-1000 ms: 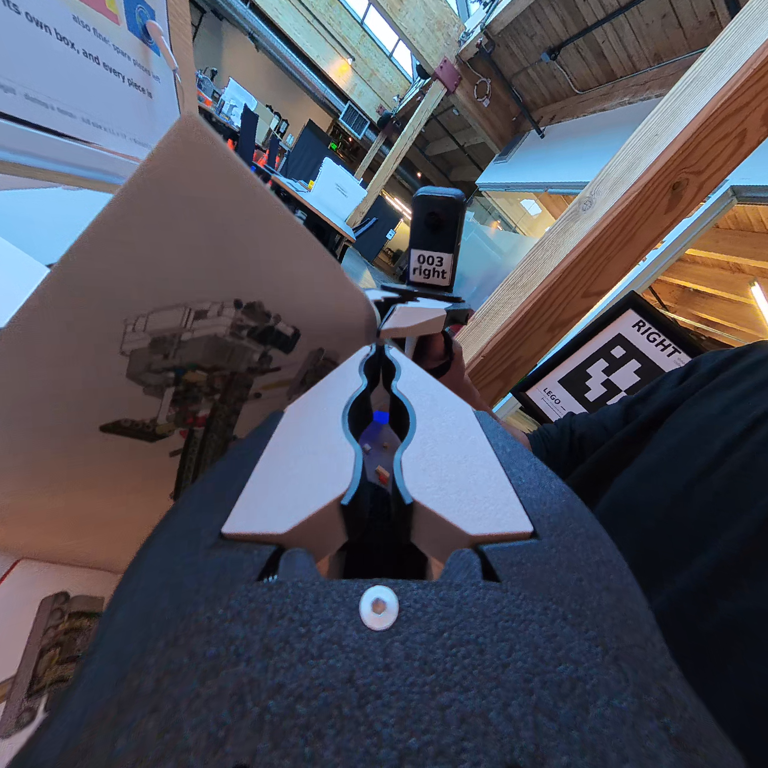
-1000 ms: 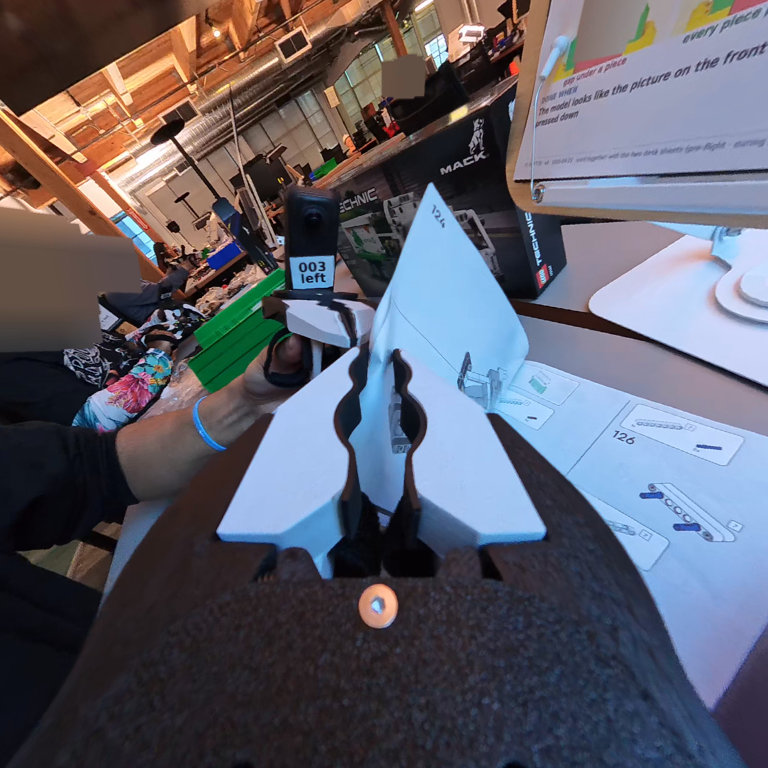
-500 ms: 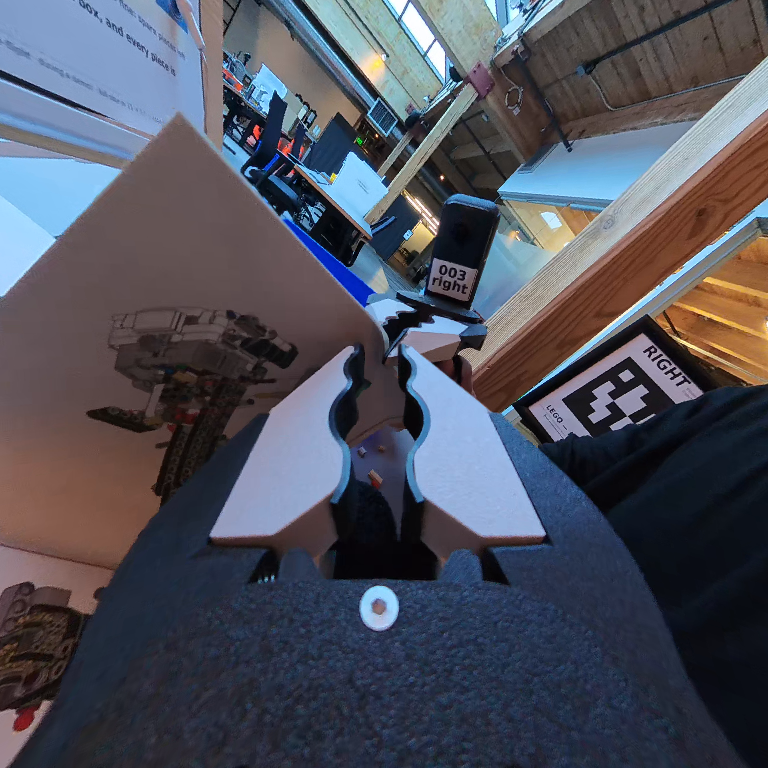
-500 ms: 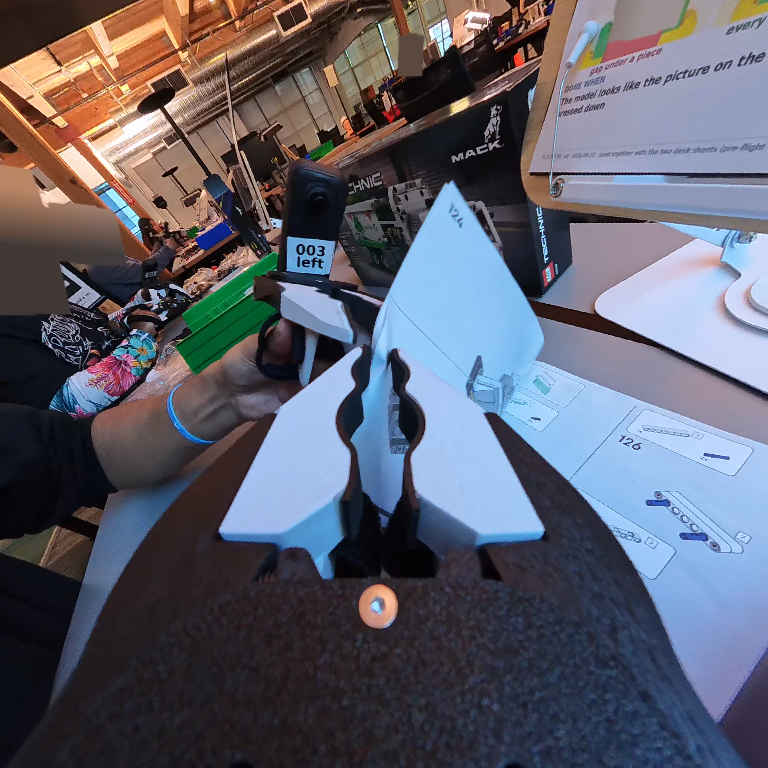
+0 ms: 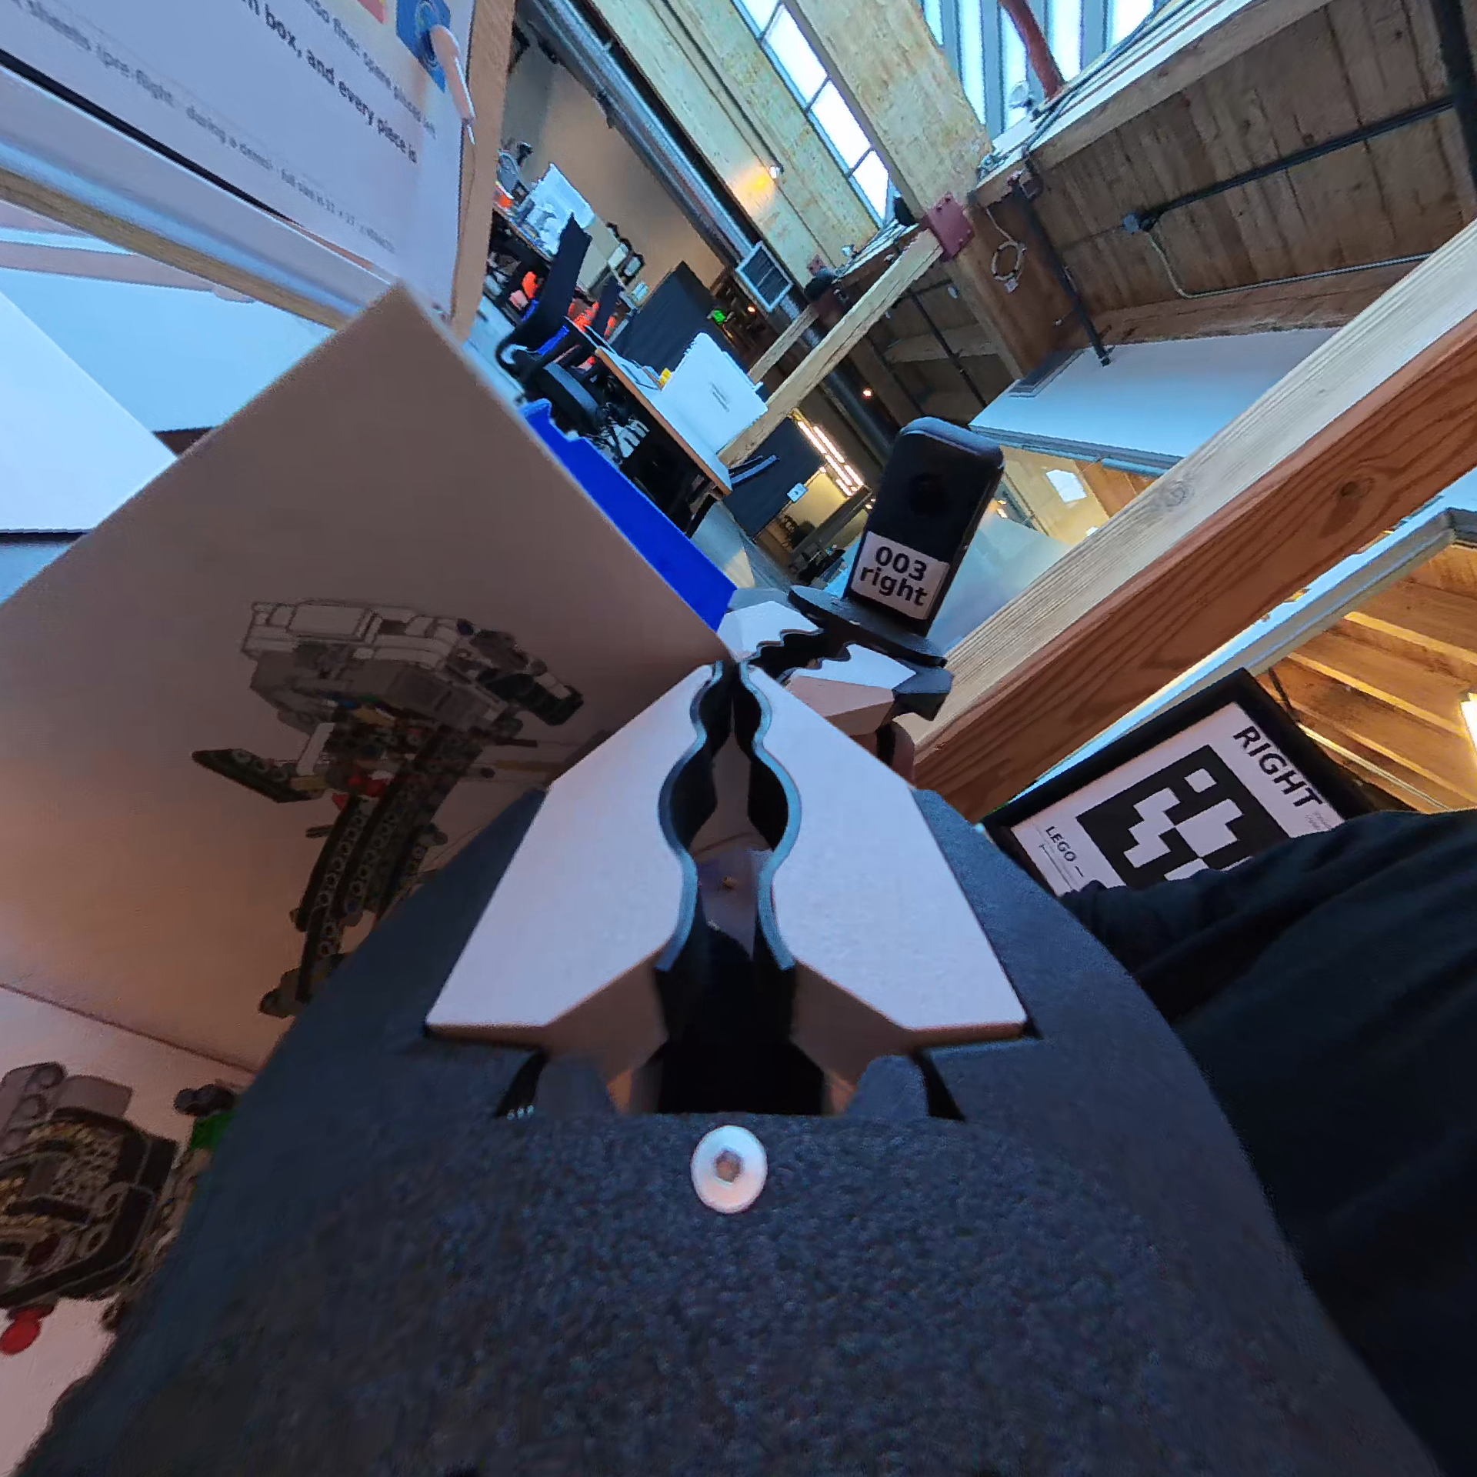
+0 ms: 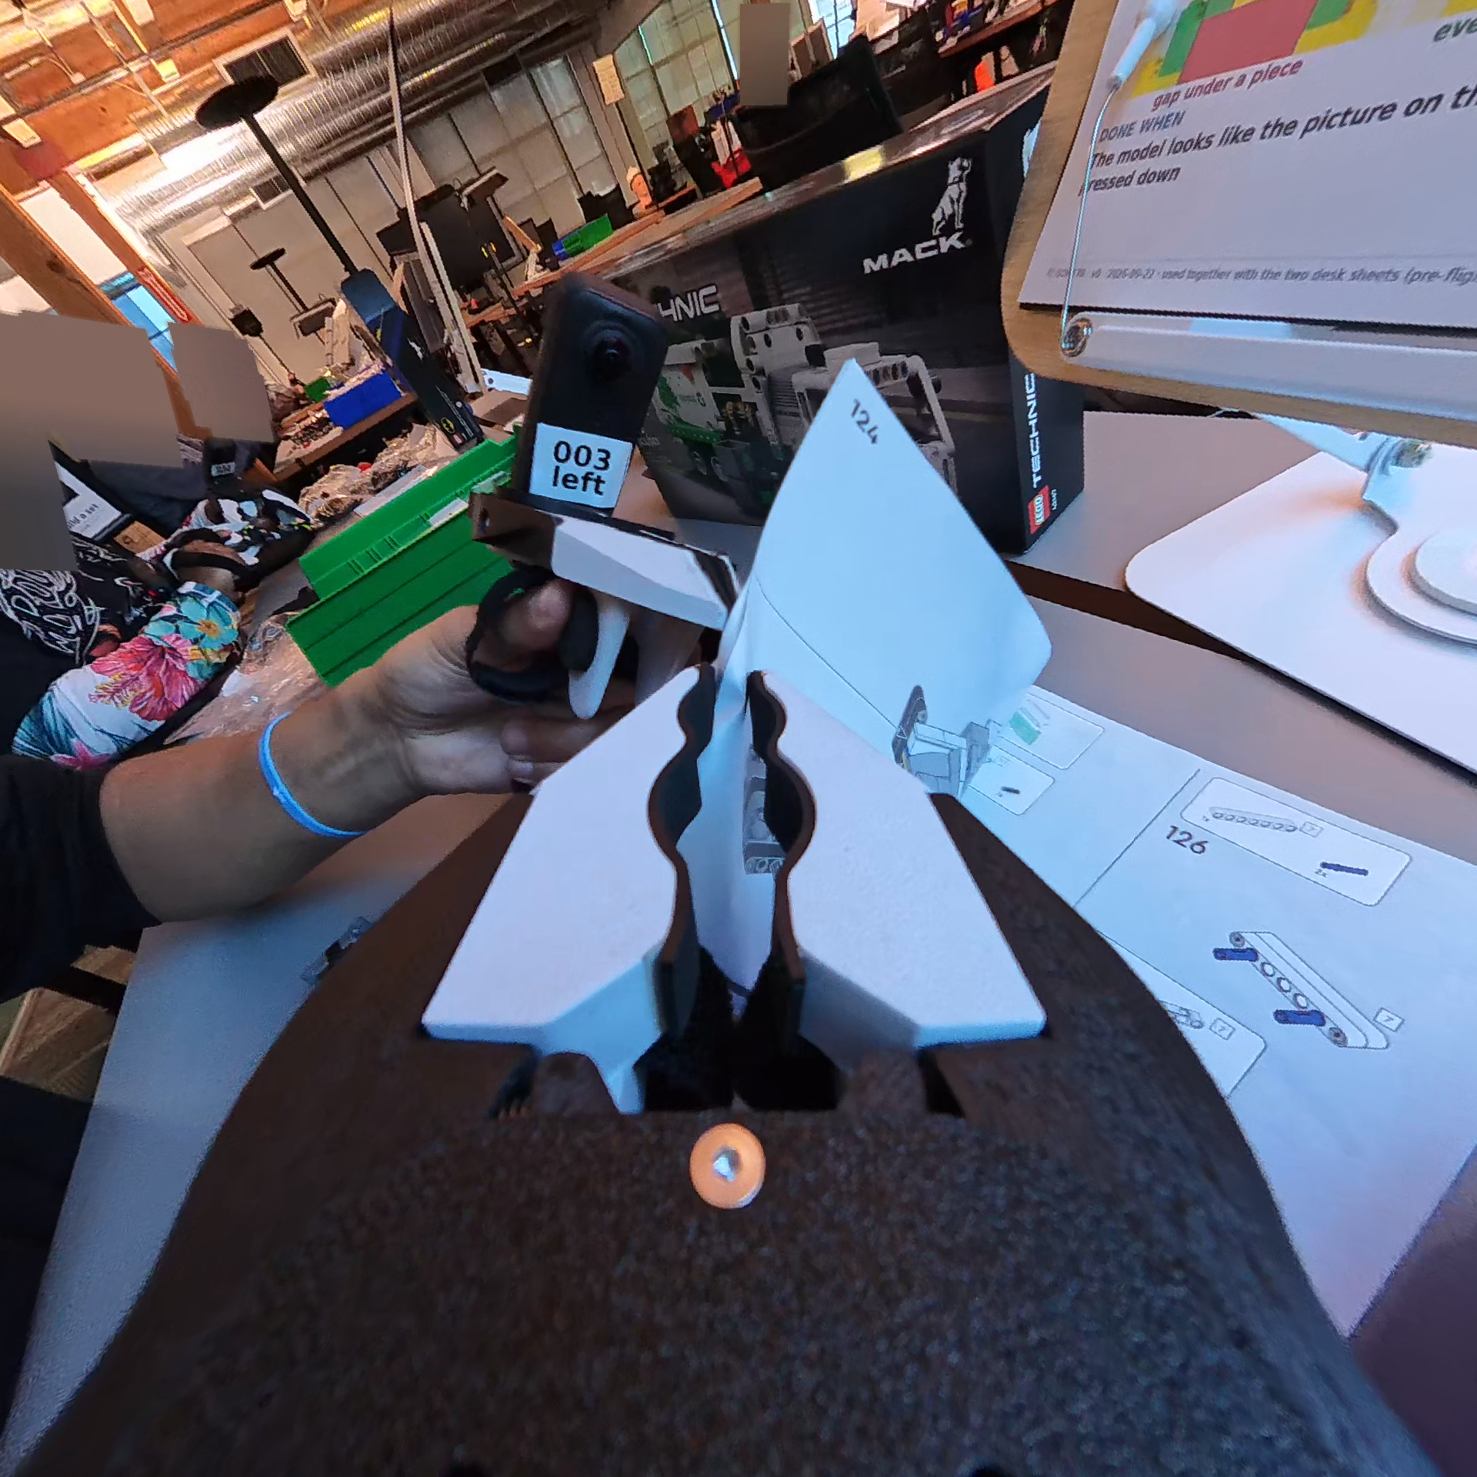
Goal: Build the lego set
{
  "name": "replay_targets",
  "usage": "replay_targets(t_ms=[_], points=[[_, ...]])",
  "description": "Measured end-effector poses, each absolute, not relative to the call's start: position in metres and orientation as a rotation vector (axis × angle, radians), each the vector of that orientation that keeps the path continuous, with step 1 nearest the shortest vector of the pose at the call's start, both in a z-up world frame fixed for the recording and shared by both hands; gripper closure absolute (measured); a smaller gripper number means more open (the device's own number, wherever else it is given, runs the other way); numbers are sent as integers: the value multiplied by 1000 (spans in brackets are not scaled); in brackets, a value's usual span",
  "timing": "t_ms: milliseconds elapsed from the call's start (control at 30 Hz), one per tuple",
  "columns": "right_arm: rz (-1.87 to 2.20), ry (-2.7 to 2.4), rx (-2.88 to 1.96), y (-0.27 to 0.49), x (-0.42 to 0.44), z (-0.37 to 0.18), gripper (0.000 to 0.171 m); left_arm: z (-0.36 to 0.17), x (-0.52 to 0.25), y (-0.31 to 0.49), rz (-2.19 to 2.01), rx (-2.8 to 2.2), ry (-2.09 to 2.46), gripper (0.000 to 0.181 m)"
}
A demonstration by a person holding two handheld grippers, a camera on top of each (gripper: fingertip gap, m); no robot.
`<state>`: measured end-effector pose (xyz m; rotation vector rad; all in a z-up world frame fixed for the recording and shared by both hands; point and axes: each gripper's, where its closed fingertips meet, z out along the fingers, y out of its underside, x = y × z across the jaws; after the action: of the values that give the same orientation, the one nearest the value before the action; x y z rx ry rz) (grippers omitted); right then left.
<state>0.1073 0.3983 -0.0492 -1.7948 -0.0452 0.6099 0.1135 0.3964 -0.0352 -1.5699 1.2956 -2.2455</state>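
The instruction booklet (image 6: 1247,919) lies open on the table. One page (image 6: 863,559) of it stands lifted upright. My right gripper (image 6: 729,679) is shut on this page near its lower edge. My left gripper (image 5: 731,675) is shut on the corner of the same page (image 5: 320,639), whose printed model picture faces this view. The left gripper also shows in the right wrist view (image 6: 711,595), held by a hand, with its tips at the page's left edge. The right gripper shows in the left wrist view (image 5: 791,639) just beyond the page corner. No loose lego pieces show.
A black lego set box (image 6: 879,320) stands behind the booklet. Green bins (image 6: 400,559) sit at the left. A clipboard stand (image 6: 1279,200) with a white base (image 6: 1279,575) is at the right. A framed marker sign (image 5: 1183,799) and a wooden beam (image 5: 1199,559) show at the right.
My left gripper opened about half a second ago and has now shut on the page corner. The right gripper has kept its hold on the page, and the left hand has come closer.
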Motion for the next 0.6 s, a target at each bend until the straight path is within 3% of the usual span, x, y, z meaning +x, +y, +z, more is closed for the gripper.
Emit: replay_targets(t_ms=[467,600], points=[[639,-18,-1760,396,113,-42,159,-34,107,399,-2151,-1549,1364,181],[542,35,-1785,396,126,-39,143,-38,103,405,-2134,-1575,1358,181]])
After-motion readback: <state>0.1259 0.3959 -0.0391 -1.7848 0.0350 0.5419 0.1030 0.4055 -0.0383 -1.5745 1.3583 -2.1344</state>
